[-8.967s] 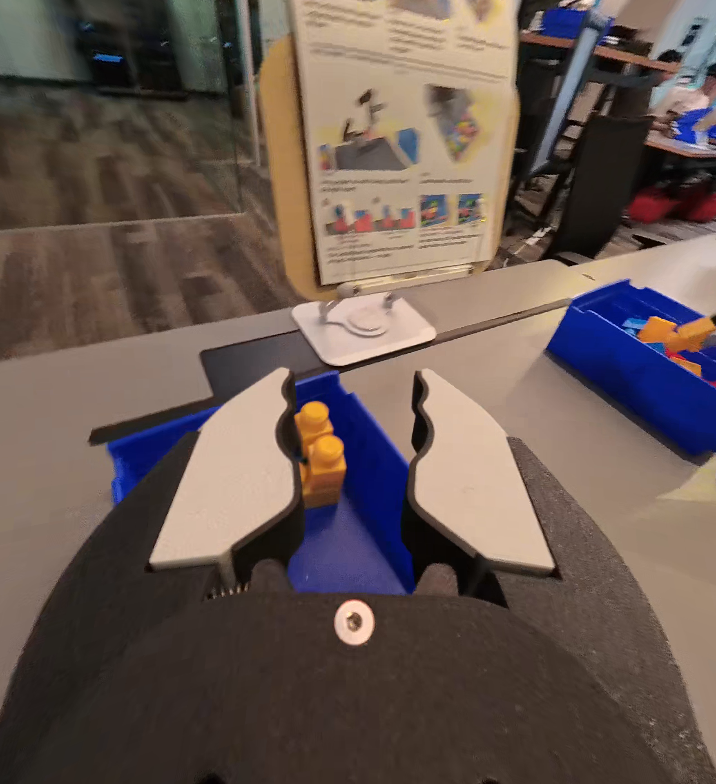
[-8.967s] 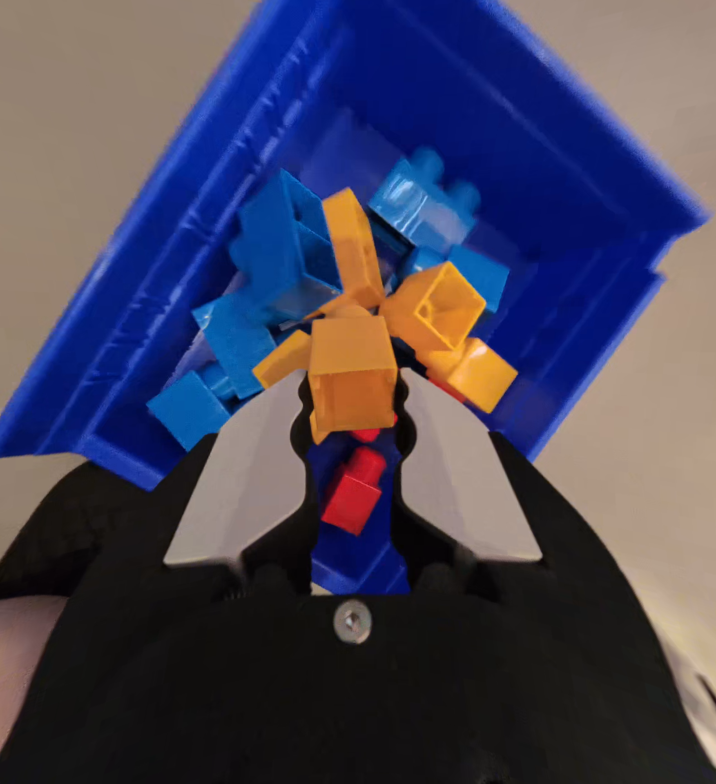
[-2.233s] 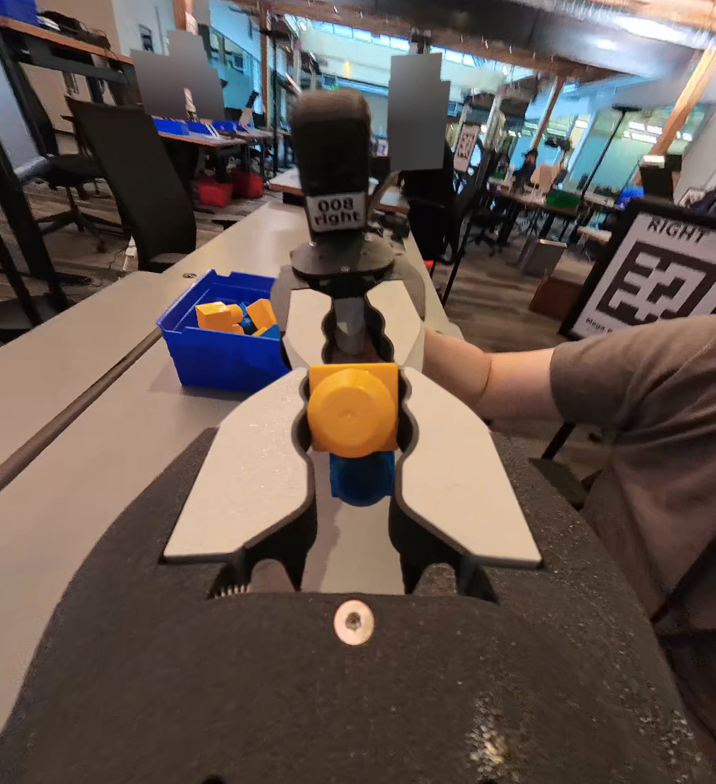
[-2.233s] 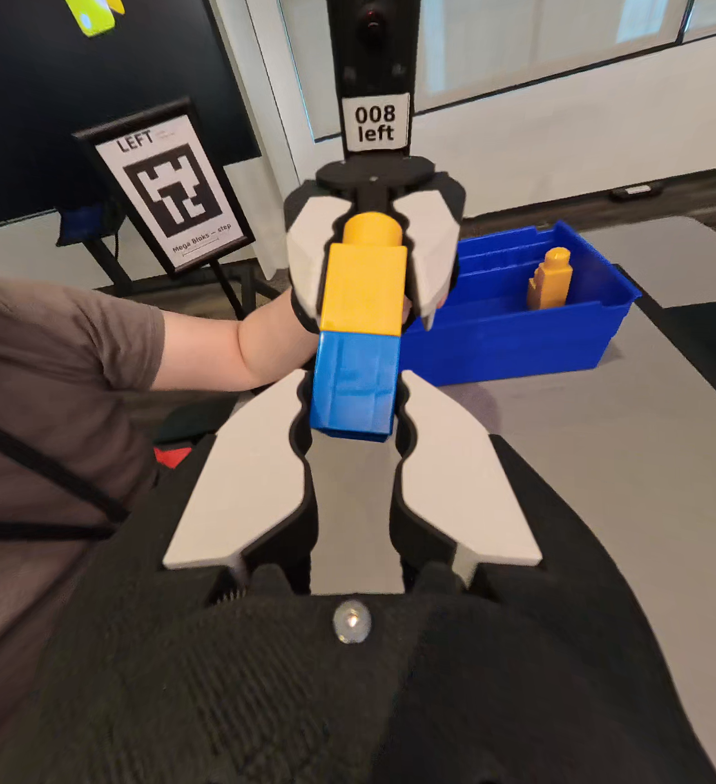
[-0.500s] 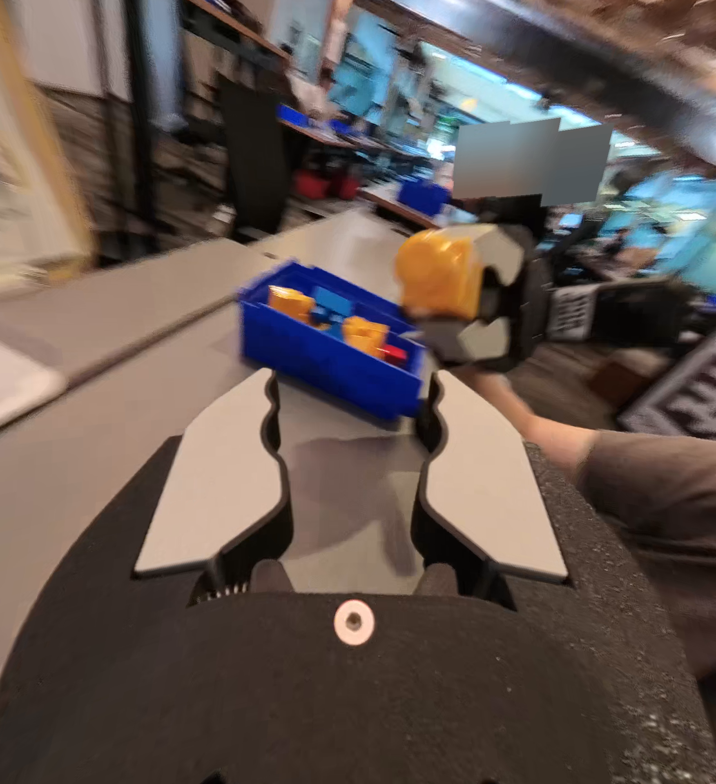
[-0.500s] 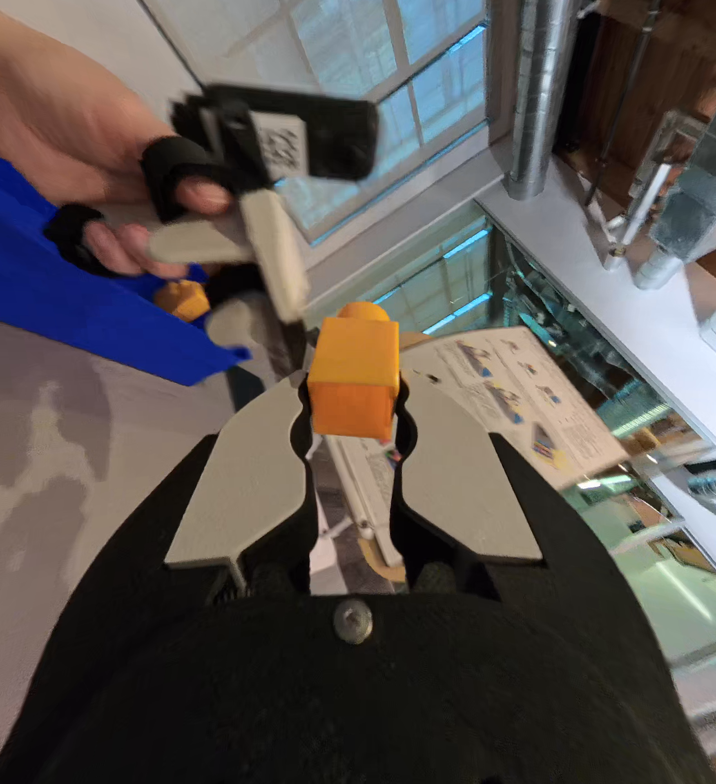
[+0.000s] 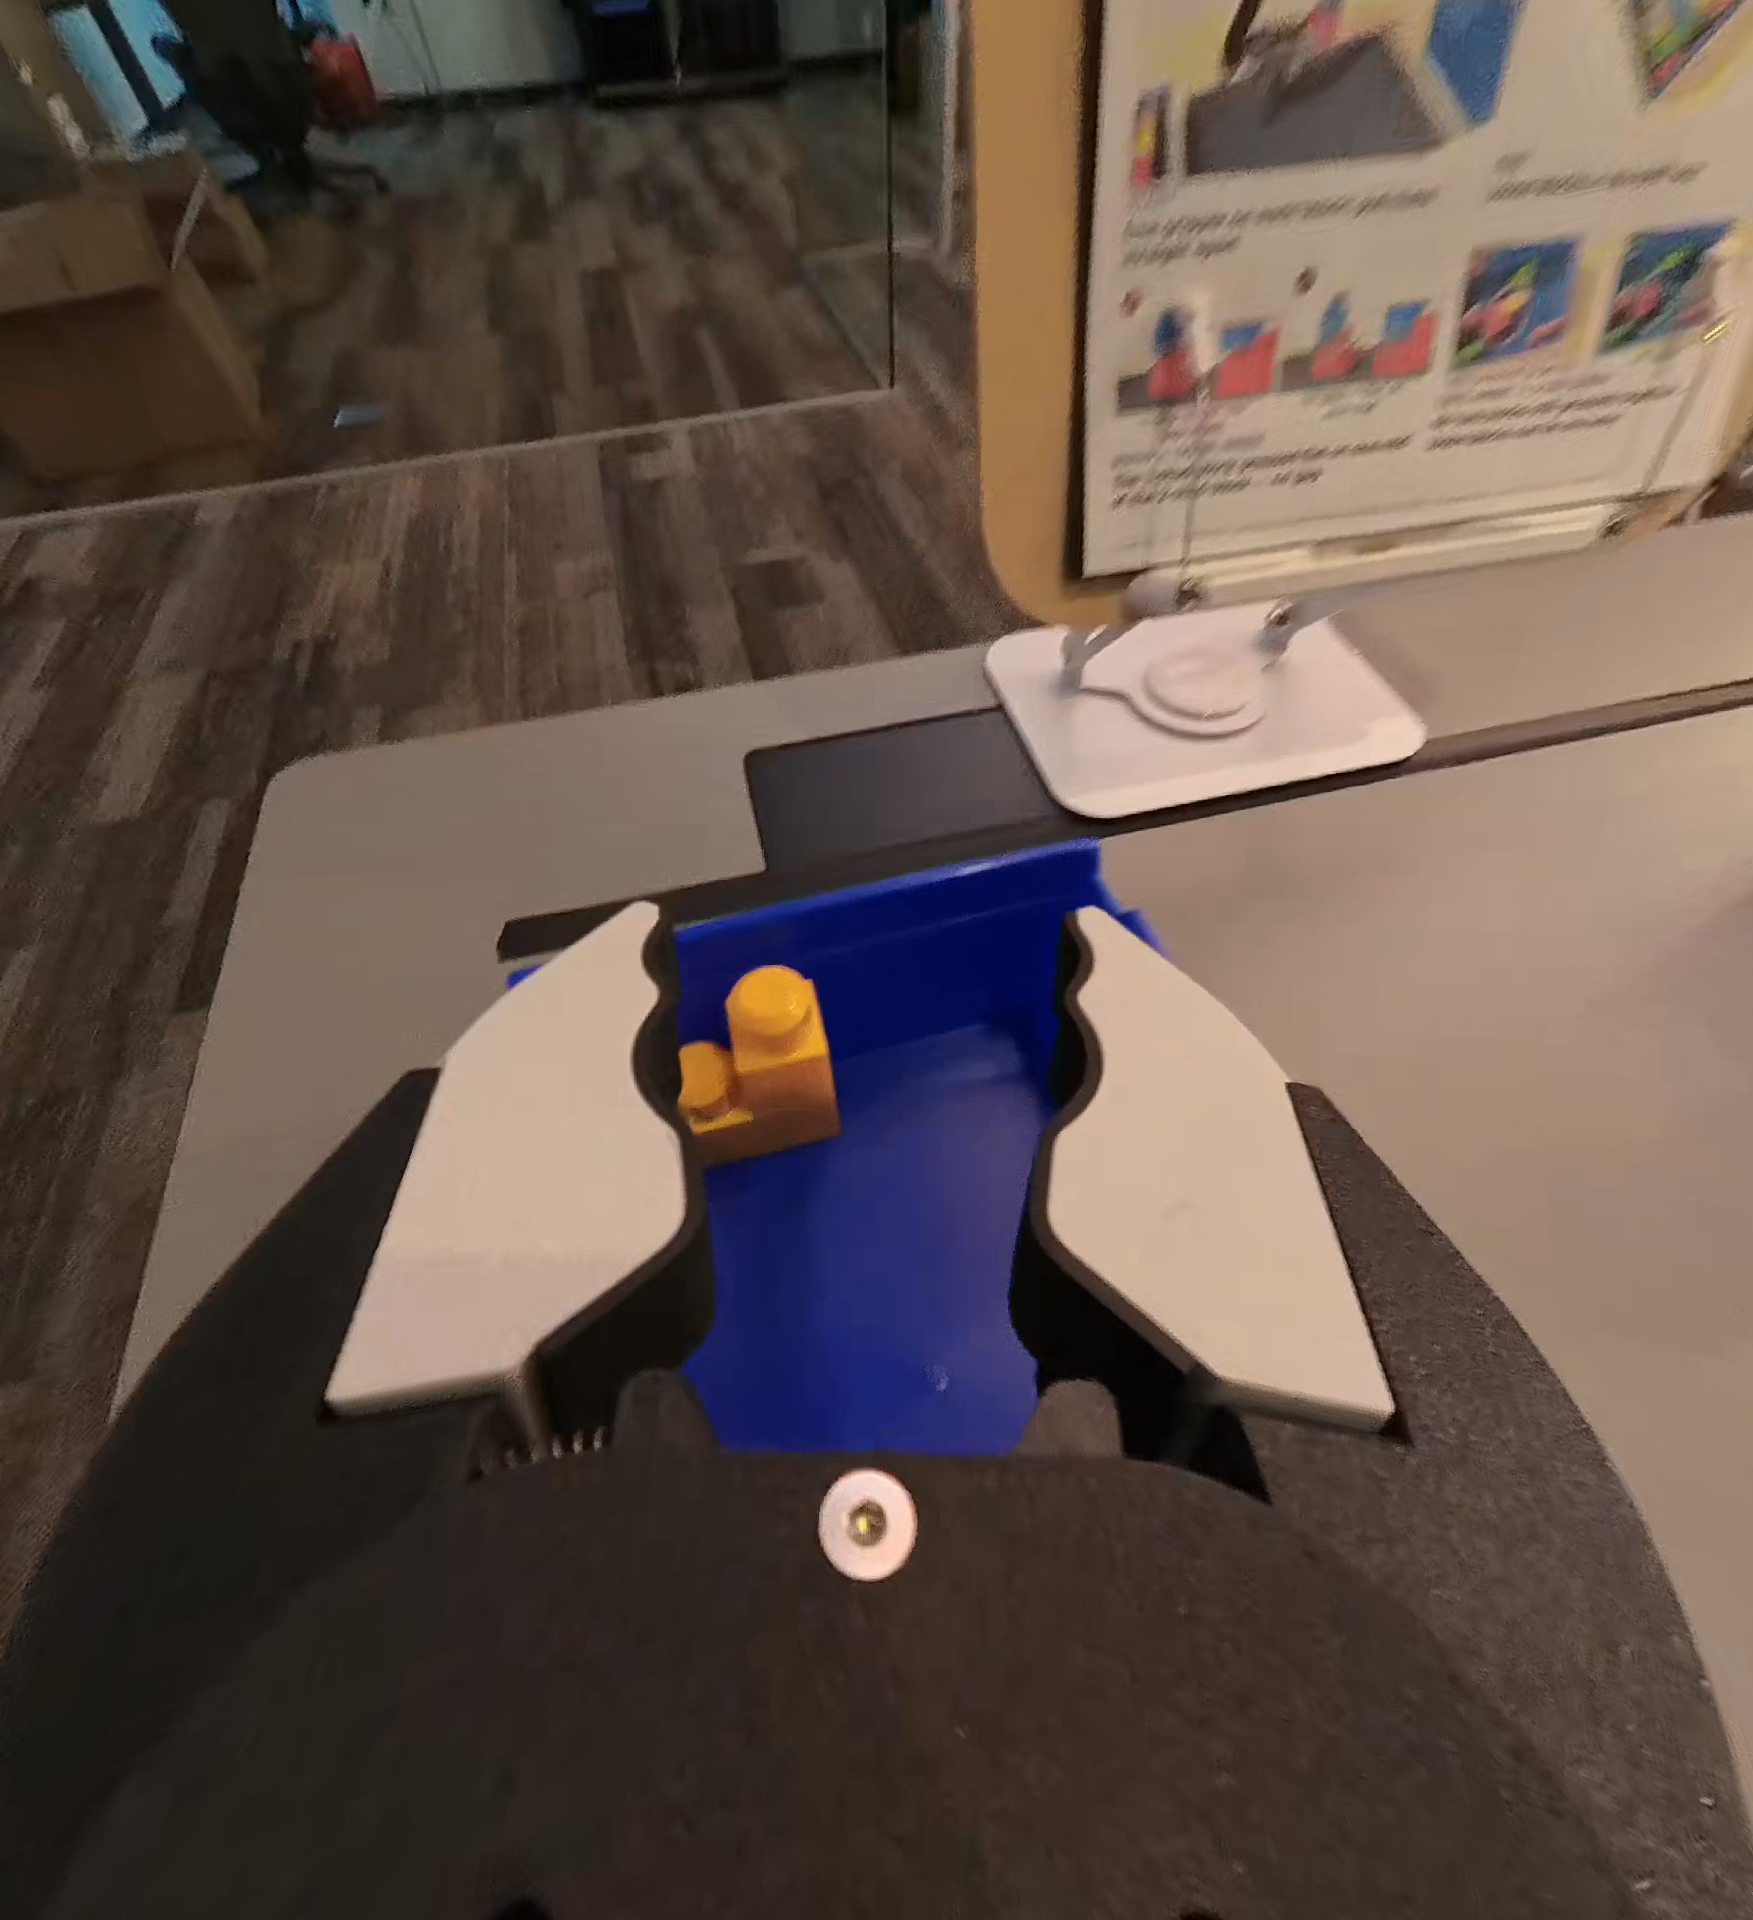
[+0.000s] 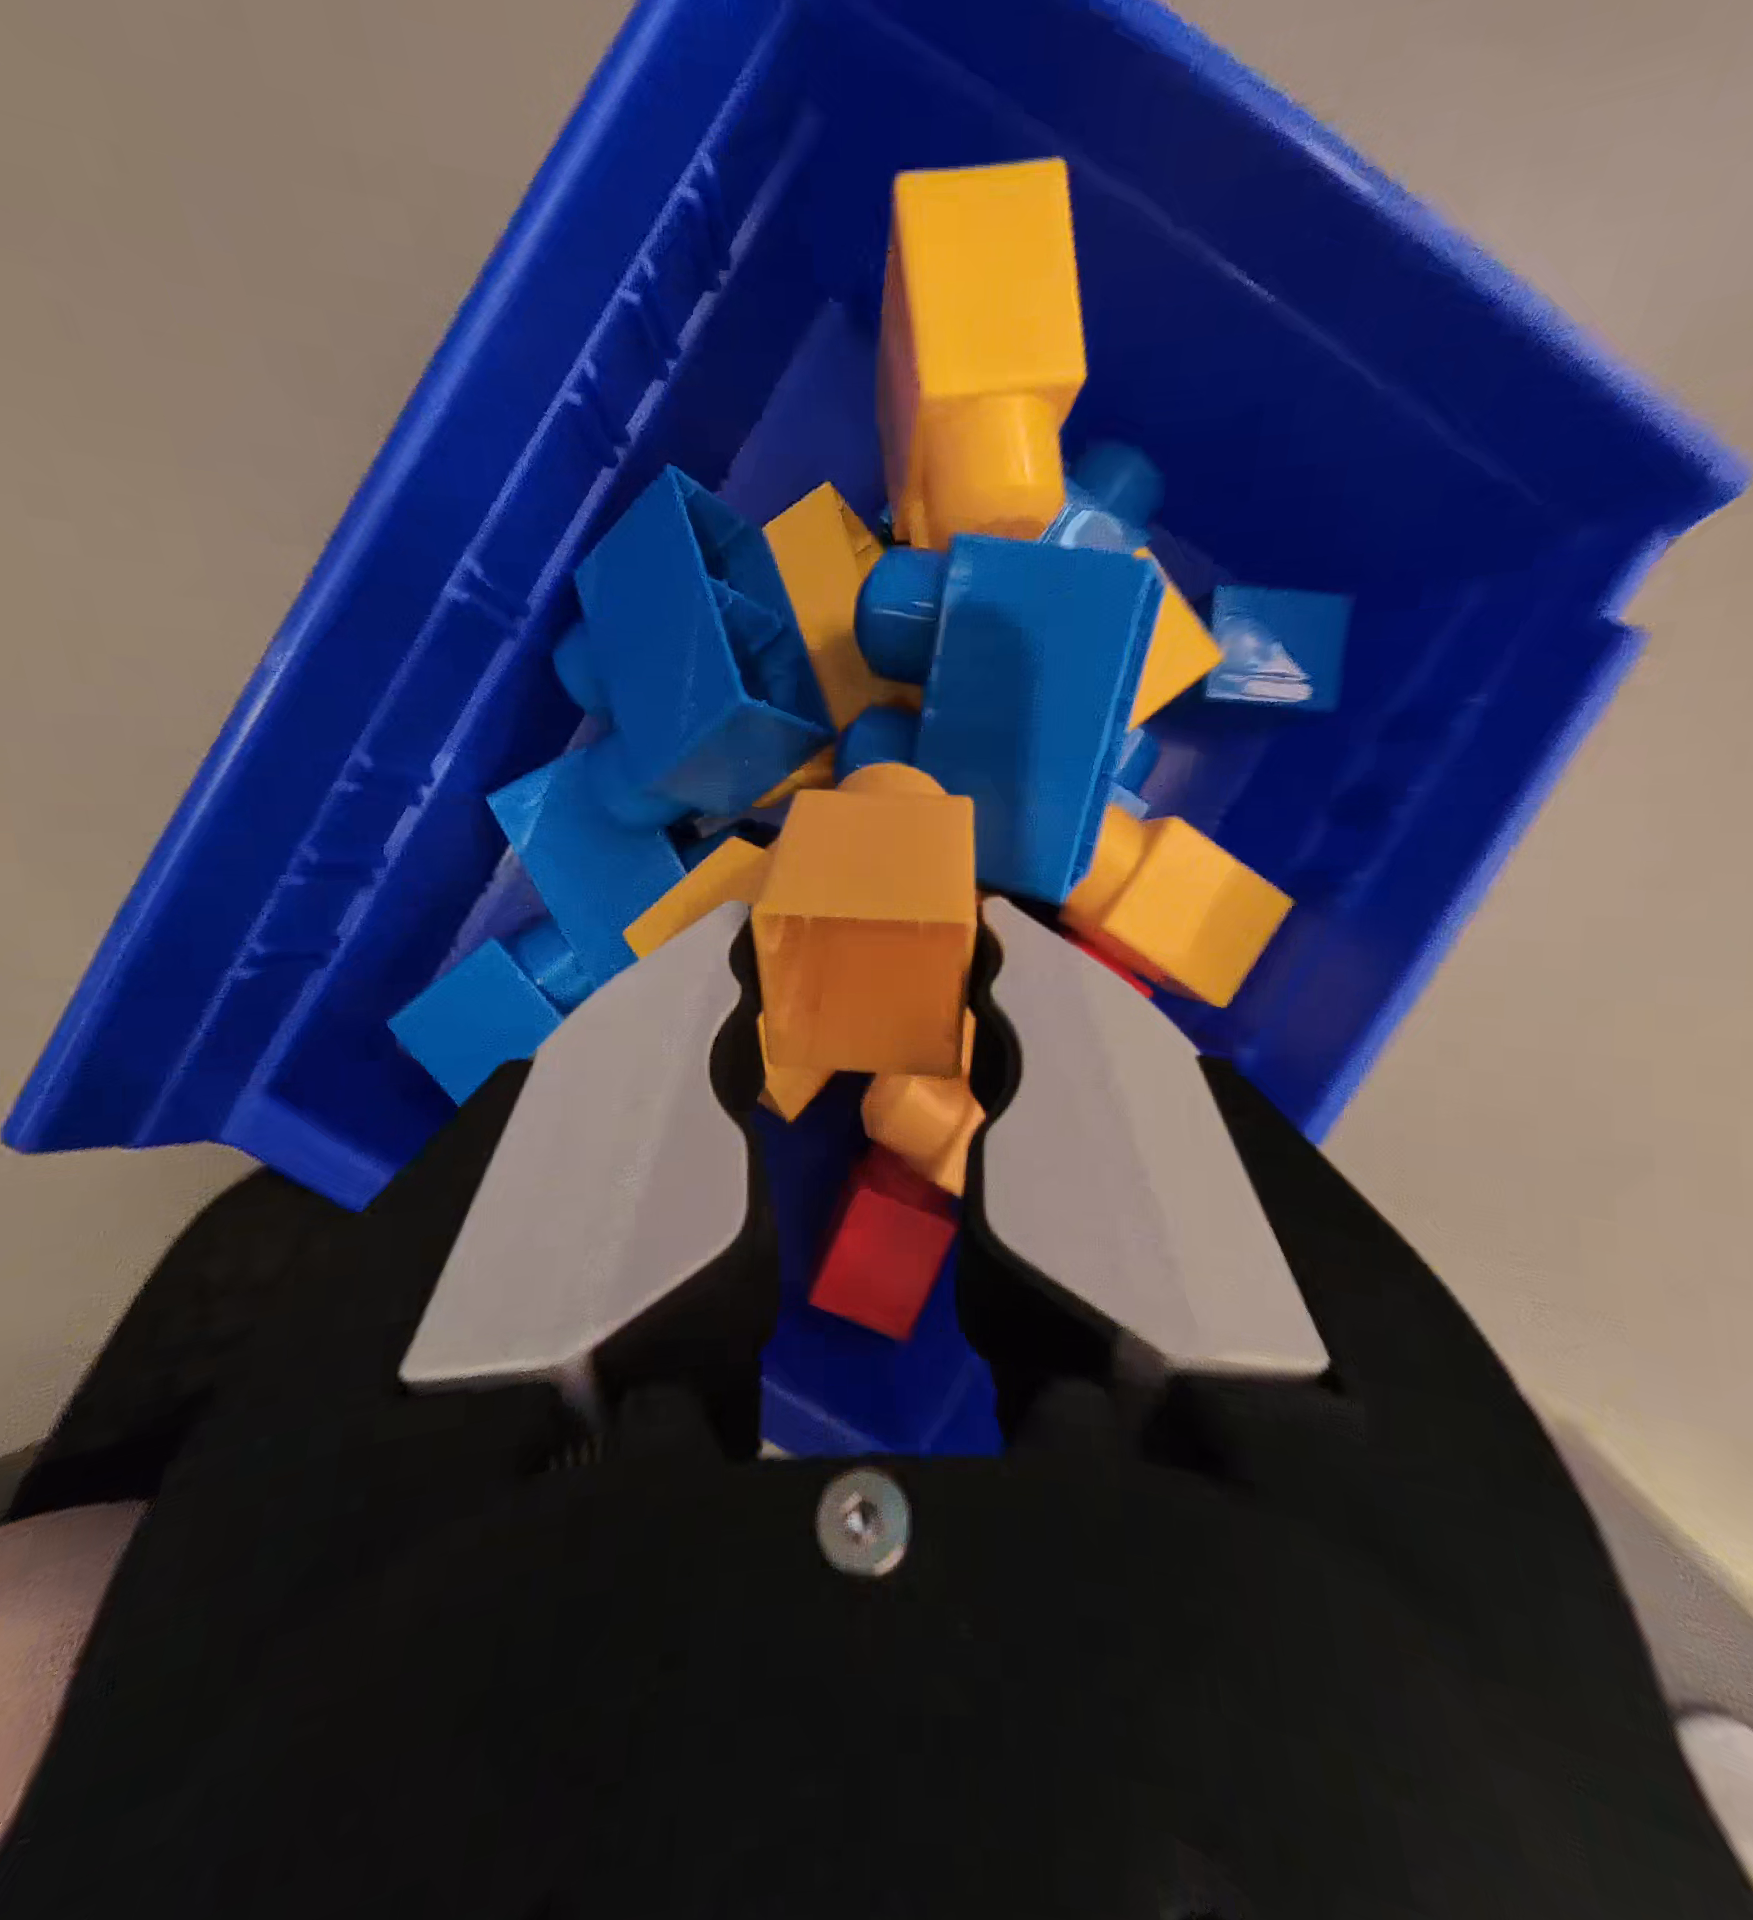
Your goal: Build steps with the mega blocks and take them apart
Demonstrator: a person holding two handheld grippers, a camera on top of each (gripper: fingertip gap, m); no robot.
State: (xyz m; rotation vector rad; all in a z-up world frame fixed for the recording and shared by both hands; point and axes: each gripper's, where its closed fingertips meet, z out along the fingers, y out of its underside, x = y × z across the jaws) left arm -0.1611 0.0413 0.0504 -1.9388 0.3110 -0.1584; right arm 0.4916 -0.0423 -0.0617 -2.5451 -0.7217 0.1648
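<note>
In the left wrist view my left gripper (image 7: 861, 935) is open and empty, hovering over a blue bin (image 7: 882, 1226). A small orange stepped block piece (image 7: 763, 1070) stands in that bin beside my left finger. In the right wrist view my right gripper (image 8: 861, 925) is shut on an orange block (image 8: 861, 945) and points down into a second blue bin (image 8: 1319, 343). That bin holds a pile of blue blocks (image 8: 1033, 717), orange blocks (image 8: 981, 312) and a red block (image 8: 882, 1257).
A white stand base (image 7: 1204, 717) holding an instruction sheet (image 7: 1412, 260) sits at the far side of the grey table (image 7: 1474, 1039). A black strip (image 7: 882, 790) lies behind the left bin. The table's left edge drops to wood flooring (image 7: 332, 623). My right fingertips sit around 65 cm from my left ones.
Both grippers swung apart from mid-air. The left gripper, empty, turned back over its bin. The right gripper carried the orange block down over the bin of loose blocks.
</note>
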